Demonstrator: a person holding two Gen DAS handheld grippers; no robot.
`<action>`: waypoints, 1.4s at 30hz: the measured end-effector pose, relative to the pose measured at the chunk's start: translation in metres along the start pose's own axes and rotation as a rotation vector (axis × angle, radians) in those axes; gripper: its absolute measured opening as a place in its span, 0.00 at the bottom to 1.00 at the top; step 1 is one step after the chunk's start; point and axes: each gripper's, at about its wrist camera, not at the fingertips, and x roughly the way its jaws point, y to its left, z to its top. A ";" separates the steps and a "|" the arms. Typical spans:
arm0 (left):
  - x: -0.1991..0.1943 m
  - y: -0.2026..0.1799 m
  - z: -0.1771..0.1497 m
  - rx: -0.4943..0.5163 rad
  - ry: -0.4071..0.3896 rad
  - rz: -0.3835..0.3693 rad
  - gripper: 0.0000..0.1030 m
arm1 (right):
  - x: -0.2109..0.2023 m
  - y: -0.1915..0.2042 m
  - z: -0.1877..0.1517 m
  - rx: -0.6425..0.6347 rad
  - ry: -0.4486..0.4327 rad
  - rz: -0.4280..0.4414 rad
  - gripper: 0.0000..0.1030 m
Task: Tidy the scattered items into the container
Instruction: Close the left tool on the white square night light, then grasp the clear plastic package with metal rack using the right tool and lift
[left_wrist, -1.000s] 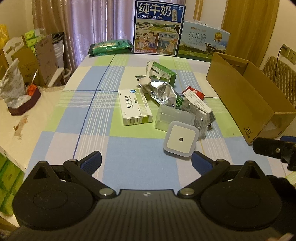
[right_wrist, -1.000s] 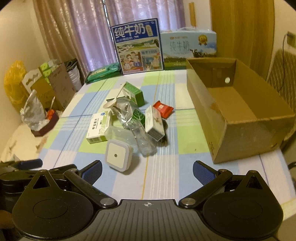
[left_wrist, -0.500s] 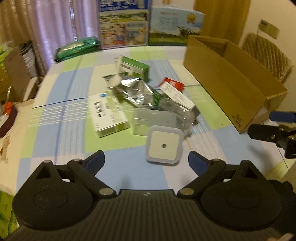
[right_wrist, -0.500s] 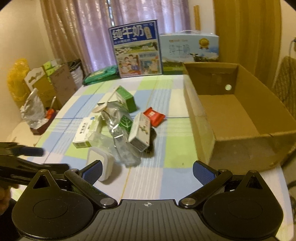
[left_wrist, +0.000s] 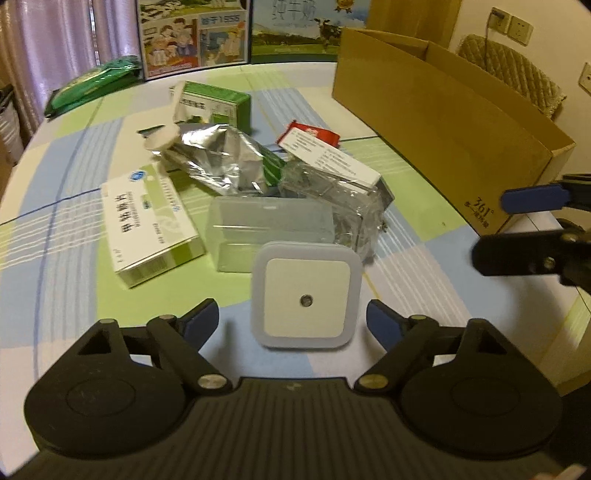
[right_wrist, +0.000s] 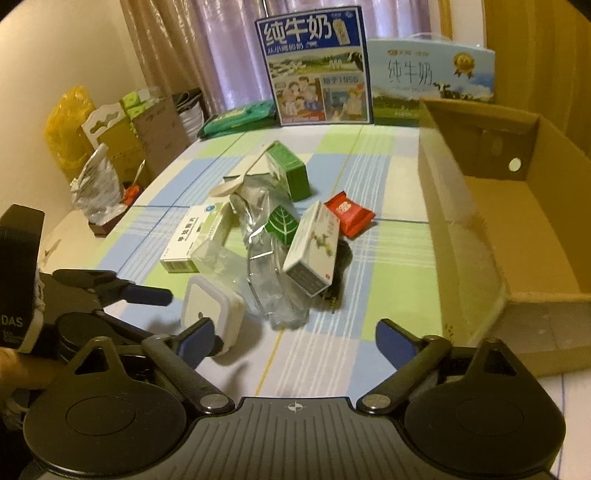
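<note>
Low in the frame's middle, the left gripper (left_wrist: 291, 319) spreads its fingers wide and empty around the white night light (left_wrist: 306, 295), likely first for the open cardboard box (left_wrist: 443, 122) at upper right; the right gripper (right_wrist: 295, 336) waits, equally wide, empty.

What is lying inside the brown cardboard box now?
The brown cardboard box shows only its bare floor and a round hole in its far wall. The near corner, behind its front wall, is hidden.

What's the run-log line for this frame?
phase: approach | left hand-held gripper: open, straddling square white night light | right hand-held gripper: open, idle | brown cardboard box: empty
</note>
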 end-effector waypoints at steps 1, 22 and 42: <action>0.003 -0.002 0.000 0.012 -0.008 -0.009 0.78 | 0.002 -0.001 0.001 0.001 0.002 0.006 0.84; 0.000 0.033 -0.010 0.027 -0.092 0.058 0.59 | 0.069 0.008 0.018 -0.137 0.087 0.128 0.58; -0.001 0.013 -0.014 0.056 -0.059 -0.086 0.59 | 0.055 -0.037 0.010 0.186 0.182 0.257 0.24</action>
